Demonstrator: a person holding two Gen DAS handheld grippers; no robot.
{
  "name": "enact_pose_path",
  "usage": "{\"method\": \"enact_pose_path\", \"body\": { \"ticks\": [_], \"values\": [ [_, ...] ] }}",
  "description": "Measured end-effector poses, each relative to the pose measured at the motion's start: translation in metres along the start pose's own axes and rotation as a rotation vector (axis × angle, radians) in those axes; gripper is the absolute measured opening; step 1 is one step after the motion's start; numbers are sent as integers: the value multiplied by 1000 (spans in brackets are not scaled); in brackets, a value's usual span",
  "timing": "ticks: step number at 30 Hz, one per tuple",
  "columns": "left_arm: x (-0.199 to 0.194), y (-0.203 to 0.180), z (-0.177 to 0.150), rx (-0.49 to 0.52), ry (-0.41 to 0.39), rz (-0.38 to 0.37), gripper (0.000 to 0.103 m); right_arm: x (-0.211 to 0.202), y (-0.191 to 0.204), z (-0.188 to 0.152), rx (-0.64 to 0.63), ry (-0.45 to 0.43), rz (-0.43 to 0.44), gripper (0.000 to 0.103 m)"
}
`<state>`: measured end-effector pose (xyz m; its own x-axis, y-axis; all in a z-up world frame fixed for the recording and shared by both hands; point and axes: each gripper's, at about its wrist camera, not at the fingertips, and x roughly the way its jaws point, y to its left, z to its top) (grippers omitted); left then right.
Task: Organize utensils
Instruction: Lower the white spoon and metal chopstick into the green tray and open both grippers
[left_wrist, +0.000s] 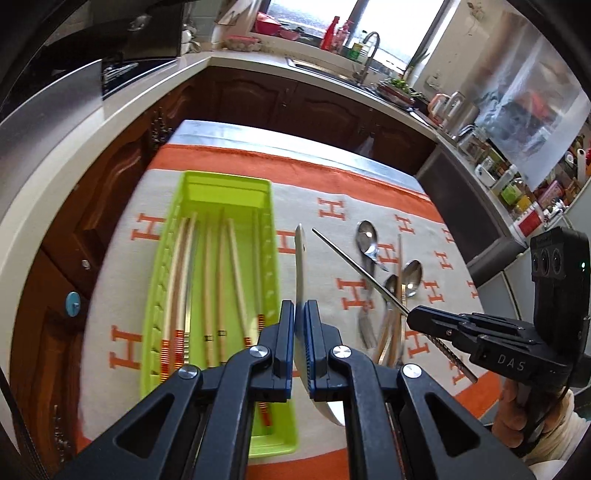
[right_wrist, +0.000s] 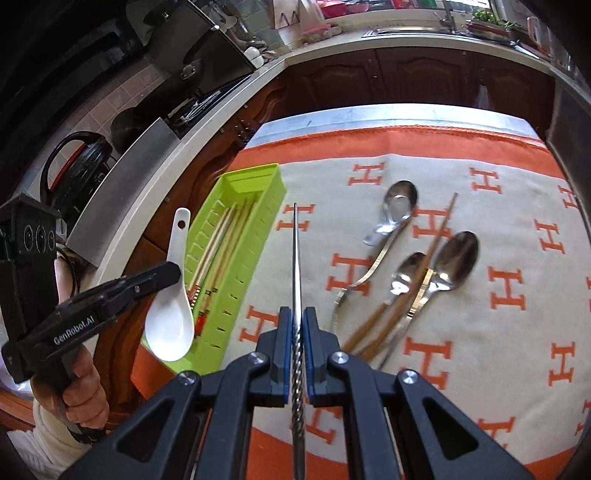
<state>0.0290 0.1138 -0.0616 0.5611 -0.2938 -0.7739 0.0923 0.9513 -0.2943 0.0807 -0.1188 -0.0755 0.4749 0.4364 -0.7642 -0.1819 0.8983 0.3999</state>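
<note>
My left gripper (left_wrist: 300, 310) is shut on a white ceramic spoon (left_wrist: 300, 254), held in the air just right of the green utensil tray (left_wrist: 173, 266); it also shows in the right wrist view (right_wrist: 170, 314). The tray holds several chopsticks (left_wrist: 225, 280). My right gripper (right_wrist: 297, 317) is shut on a metal chopstick (right_wrist: 296, 258) with a twisted handle, above the cloth between the tray (right_wrist: 236, 280) and the spoons. Metal spoons (right_wrist: 452, 258) and one wooden chopstick (right_wrist: 439, 229) lie loose on the cloth to the right.
The table carries a white cloth (right_wrist: 517, 332) with orange H marks and an orange border. Dark wooden cabinets (left_wrist: 280, 99) and a white counter run behind and left of the table. A sink (left_wrist: 325, 68) lies at the back.
</note>
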Motion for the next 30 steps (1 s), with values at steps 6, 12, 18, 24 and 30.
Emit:
{"method": "enact_pose_path", "body": {
  "ticks": [6,12,18,24,30],
  "values": [
    [-1,31,0,38,-3,161,3,54,40,28,58,43,42,5],
    [26,43,-9,68,70,181,3,95,56,42,129,64,9,6],
    [48,51,-13,34,116,133,6,121,64,41,137,147,5,8],
    [40,58,-8,13,85,119,8,115,73,40,91,148,33,8],
    [34,54,-8,5,79,111,10,105,65,38,98,148,31,8]
  ]
}}
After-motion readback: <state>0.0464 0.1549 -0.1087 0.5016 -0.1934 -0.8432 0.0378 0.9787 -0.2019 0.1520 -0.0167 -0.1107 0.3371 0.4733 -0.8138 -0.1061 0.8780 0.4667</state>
